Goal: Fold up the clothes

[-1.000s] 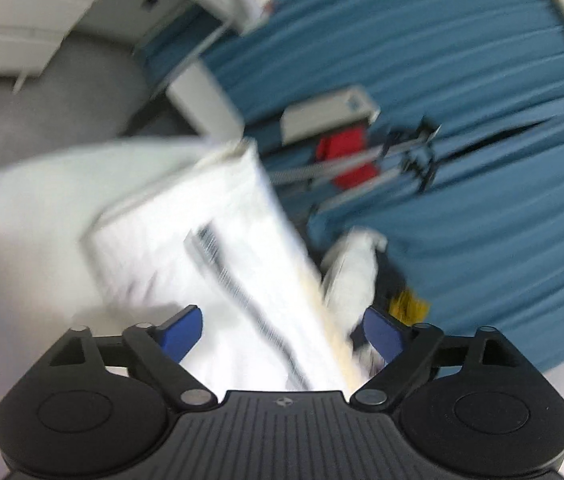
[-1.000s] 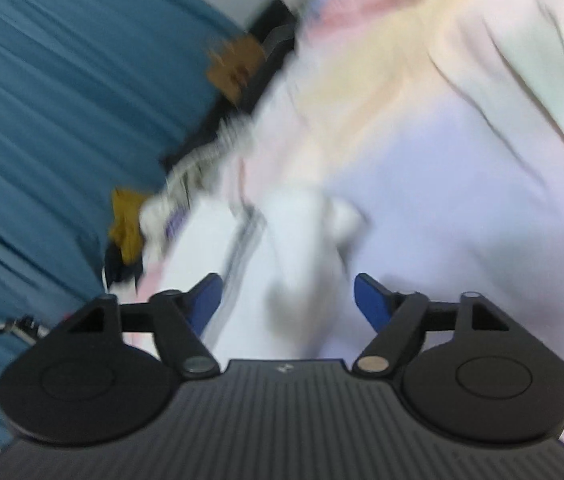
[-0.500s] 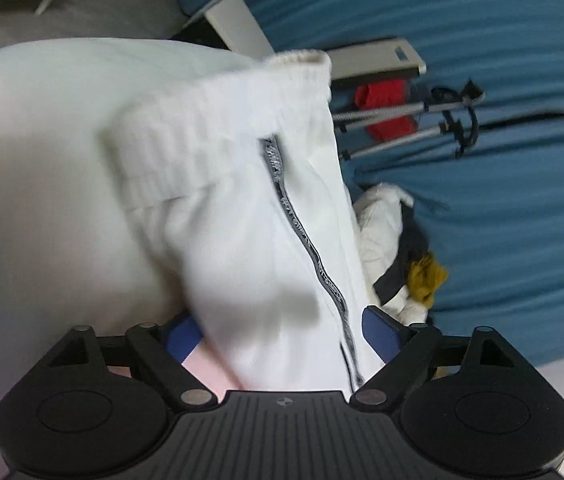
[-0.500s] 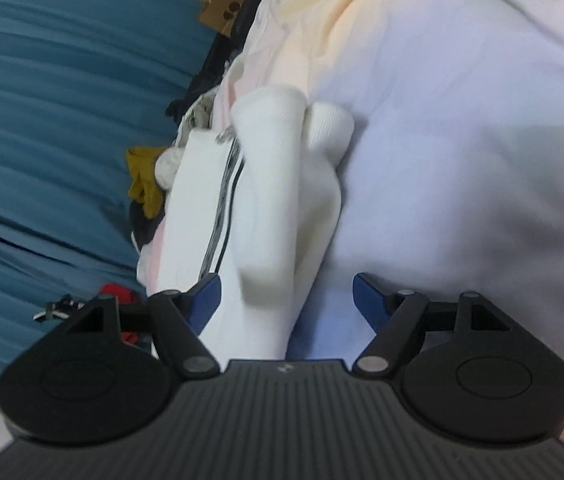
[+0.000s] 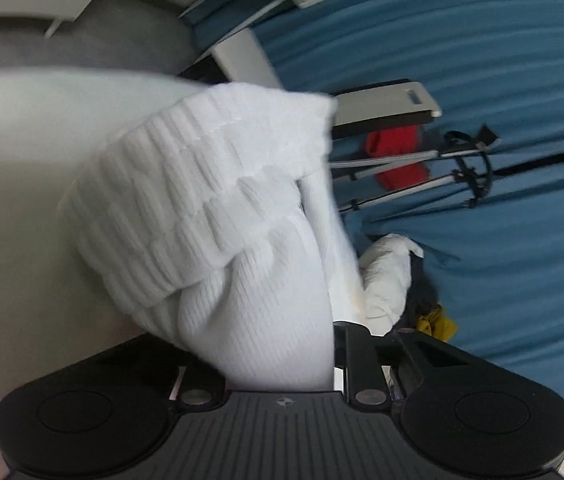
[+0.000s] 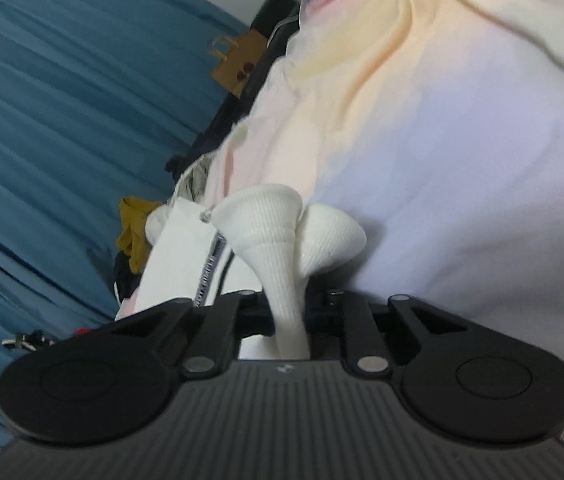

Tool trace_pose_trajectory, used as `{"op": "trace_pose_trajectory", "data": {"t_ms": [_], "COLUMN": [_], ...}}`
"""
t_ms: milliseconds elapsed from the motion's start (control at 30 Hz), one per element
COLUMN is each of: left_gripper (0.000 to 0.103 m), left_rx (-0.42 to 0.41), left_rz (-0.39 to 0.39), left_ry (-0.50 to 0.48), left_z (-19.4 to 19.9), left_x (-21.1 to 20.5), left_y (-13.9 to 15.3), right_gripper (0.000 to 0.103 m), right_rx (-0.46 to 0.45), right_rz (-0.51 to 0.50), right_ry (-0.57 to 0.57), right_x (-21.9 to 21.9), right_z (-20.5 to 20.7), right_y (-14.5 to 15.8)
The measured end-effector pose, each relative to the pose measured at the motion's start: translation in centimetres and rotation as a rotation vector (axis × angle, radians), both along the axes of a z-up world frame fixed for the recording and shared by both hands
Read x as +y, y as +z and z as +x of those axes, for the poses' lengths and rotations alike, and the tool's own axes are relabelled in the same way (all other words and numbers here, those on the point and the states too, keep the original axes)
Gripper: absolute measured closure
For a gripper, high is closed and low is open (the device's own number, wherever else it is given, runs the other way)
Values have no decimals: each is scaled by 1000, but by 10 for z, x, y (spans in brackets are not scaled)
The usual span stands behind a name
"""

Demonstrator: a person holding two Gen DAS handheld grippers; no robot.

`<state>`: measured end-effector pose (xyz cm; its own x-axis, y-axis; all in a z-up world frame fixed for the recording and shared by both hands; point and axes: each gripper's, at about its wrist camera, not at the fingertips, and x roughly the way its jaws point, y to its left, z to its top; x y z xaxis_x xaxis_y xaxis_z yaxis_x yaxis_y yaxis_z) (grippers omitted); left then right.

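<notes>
In both views each gripper (image 5: pixel 277 360) (image 6: pixel 290 328) clamps white socks (image 5: pixel 209 216); only right shows trousers (image 6: pixel 185 256)

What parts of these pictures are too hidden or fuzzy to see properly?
- Left wrist view: the left tool has its fingertips buried under the white ribbed knit garment.
- Right wrist view: the right tool hides where the garment ends.
- Right wrist view: the brown paper bag has markings too small to read.
</notes>
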<state>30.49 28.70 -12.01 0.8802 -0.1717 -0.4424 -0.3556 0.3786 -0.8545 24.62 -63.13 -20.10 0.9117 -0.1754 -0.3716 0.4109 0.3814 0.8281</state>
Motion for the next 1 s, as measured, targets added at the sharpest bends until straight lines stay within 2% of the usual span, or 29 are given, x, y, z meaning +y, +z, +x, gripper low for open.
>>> {"op": "trace_pose_trajectory", "data": {"t_ms": [133, 267, 400, 567, 667, 800, 867, 967, 1000], "left_gripper": [84, 84, 84, 84, 84, 83, 81, 72, 64], "left_rx": [-14, -9, 0, 11, 66, 191, 206, 196, 197], "left_rz": [-18, -11, 56, 161, 197, 167, 151, 135, 144], "left_ry": [5, 4, -23, -65, -73, -96, -99, -97, -102], "left_z": [-18, -40, -70, -111, -142, -189, -202, -220, -225], "left_x": [4, 10, 17, 27, 36, 49, 53, 54, 53], "left_y": [13, 34, 78, 129, 127, 84, 66, 53, 53], "right_gripper": [90, 91, 91, 91, 91, 91, 91, 91, 91], "right_rx": [0, 13, 61, 81, 123, 150, 140, 150, 154], "right_rz": [23, 34, 17, 69, 120, 183, 202, 192, 189], "right_ry": [-44, -41, 17, 55, 65, 70, 78, 99, 104], "right_x": [2, 6, 9, 15, 21, 20, 19, 19, 19], "right_z": [-16, -40, -55, -80, -99, -118, -124, -124, -124], "right_y": [6, 21, 38, 53, 46, 29, 23, 17, 16]}}
